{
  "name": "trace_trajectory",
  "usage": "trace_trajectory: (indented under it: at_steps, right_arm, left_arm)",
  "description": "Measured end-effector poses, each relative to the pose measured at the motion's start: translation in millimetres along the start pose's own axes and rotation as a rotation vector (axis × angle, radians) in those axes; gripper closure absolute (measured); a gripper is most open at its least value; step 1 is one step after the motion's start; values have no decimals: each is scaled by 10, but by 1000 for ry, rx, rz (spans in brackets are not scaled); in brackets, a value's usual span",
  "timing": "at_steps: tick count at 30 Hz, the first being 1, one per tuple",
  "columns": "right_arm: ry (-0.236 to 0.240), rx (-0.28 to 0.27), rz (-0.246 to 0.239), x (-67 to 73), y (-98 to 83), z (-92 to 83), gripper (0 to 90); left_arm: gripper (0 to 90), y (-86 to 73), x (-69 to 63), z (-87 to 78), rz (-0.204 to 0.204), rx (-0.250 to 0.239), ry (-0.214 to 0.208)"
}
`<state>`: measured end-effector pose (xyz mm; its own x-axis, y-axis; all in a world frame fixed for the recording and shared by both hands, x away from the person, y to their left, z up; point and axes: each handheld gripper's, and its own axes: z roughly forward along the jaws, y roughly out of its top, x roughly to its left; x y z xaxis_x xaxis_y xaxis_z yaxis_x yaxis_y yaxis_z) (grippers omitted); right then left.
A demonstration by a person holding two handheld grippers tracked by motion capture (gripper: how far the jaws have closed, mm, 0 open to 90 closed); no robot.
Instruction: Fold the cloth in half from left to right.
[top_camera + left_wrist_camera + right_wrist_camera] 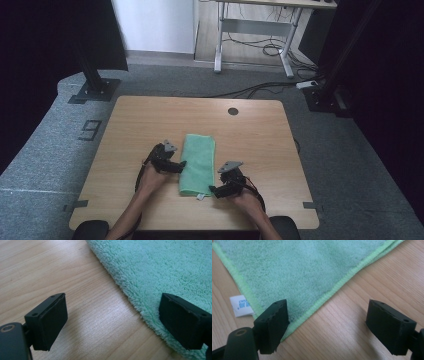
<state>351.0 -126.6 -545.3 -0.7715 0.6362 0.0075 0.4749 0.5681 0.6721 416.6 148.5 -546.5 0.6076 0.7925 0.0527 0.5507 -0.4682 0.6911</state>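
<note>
A folded mint-green towel (pixel 198 163) lies flat on the wooden table (pixel 130 125), long side running away from me. My left gripper (pixel 176 166) rests at the towel's left edge, jaws open, one jaw over bare wood and the other over the fluffy towel edge (pixel 140 272). My right gripper (pixel 214 190) sits at the towel's near right corner, open, with the stitched hem of the towel (pixel 312 270) running between its jaws. A white label (pixel 241 305) sticks out from that corner. Nothing is pinched by either gripper (pixel 112 322) (pixel 327 325).
A round cable hole (pixel 233 111) is set in the table's far edge. Black stand bases (pixel 94 90) rest on the grey carpet beyond the table, and a white desk frame (pixel 252 30) with cables stands farther back.
</note>
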Motion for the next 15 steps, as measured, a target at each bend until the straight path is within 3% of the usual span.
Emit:
trace_trajectory:
  at_steps: [6,10,15]
  right_arm:
    - [-4,-3,5,5,-13,-12,190]
    - [1,-1,0,4,-11,-15,207]
    - [19,-18,14,-7,1,-49,235]
  left_arm:
    - [89,4,-10,-5,8,1,3]
    - [112,25,-44,-41,41,-4,12]
    - [114,59,-71,-122,27,-27,-14]
